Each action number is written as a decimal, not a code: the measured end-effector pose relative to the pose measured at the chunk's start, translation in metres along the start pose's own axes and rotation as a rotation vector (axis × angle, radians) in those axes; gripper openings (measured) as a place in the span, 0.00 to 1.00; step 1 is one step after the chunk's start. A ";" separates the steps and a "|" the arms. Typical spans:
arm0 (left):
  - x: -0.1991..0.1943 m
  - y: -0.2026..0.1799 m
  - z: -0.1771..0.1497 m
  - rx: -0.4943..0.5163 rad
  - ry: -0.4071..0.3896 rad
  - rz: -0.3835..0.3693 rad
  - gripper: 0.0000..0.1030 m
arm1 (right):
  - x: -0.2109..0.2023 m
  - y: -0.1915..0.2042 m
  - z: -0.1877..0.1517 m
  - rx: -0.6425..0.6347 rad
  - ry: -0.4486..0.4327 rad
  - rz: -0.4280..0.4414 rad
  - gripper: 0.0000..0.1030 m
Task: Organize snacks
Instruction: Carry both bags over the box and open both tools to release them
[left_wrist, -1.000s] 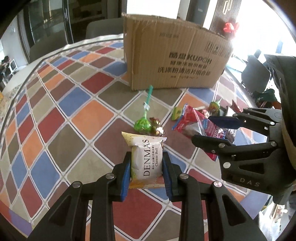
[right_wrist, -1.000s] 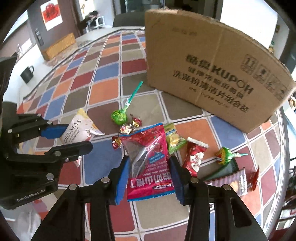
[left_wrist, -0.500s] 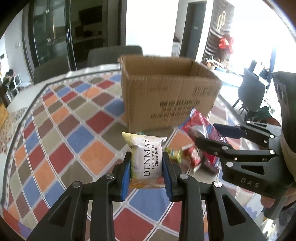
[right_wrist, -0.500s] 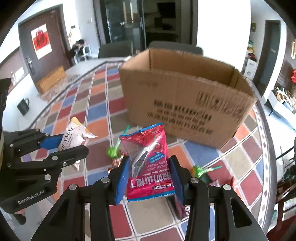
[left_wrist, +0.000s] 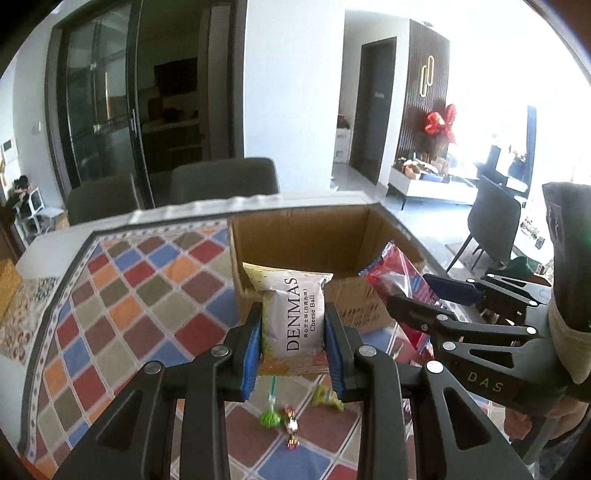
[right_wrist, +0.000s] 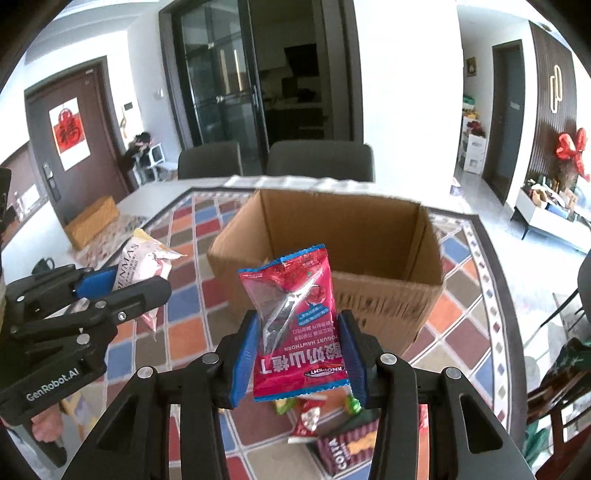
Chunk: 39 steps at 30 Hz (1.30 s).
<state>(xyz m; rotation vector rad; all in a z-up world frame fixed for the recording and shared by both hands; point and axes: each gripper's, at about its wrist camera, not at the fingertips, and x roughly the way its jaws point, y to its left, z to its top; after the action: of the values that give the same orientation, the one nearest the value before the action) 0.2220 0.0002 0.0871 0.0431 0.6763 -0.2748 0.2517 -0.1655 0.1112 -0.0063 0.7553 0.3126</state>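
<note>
Two packets are held above the table: the left tongs (left_wrist: 293, 332) clamp the white cheese-ball packet (left_wrist: 293, 317), the right tongs (right_wrist: 297, 354) the red hawthorn packet (right_wrist: 295, 317). Clear the cardboard box (right_wrist: 332, 236) rim before releasing. Only the right view shows a Coiya packet (right_wrist: 345, 448).

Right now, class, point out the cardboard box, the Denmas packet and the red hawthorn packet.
cardboard box (right_wrist: 369, 236): right wrist view, inner back wall.
Denmas packet (left_wrist: 295, 314): left wrist view, printed front.
red hawthorn packet (right_wrist: 295, 332): right wrist view, front centre.
</note>
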 end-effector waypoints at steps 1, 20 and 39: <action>0.001 0.000 0.005 0.000 -0.002 -0.001 0.30 | -0.001 -0.002 0.004 0.006 -0.008 -0.003 0.43; 0.075 0.001 0.073 0.006 0.093 -0.050 0.30 | 0.041 -0.042 0.068 0.084 0.004 -0.044 0.43; 0.071 0.011 0.049 -0.013 0.096 0.042 0.49 | 0.042 -0.034 0.063 0.047 -0.009 -0.151 0.58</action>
<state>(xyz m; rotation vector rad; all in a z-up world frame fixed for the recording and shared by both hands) 0.3076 -0.0124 0.0811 0.0582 0.7714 -0.2295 0.3320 -0.1790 0.1252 -0.0177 0.7488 0.1511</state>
